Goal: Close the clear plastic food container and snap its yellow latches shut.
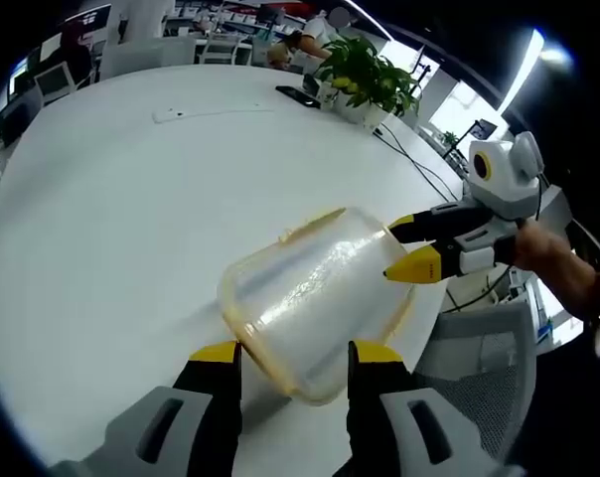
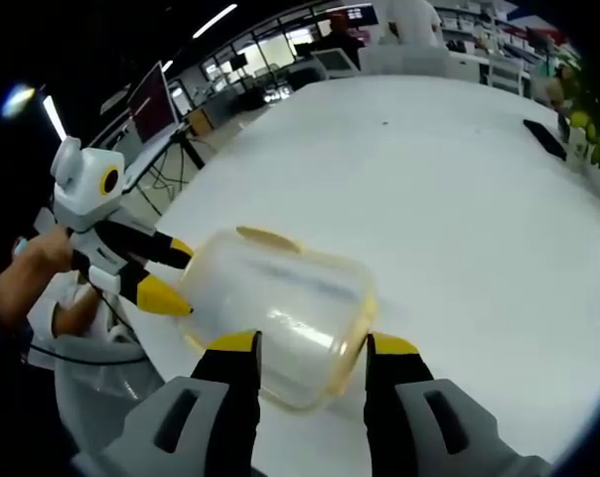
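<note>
The left gripper (image 1: 288, 353) stands open, jaws straddling the near end of the container (image 1: 315, 303); the right gripper (image 2: 310, 343) is likewise open at the opposite end. The container sits on the white table (image 1: 131, 199) with its lid (image 2: 280, 288) apparently on and a yellow latch (image 2: 265, 237) sticking up on a long side. I judge the latching step comes next: steady one end, then press each latch down squarely, not sideways, or the light box may skid. Beyond stands a plant (image 1: 370, 75).

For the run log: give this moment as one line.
container: lidded, on table | left gripper: open, straddling end | right gripper: open, opposite end
</note>
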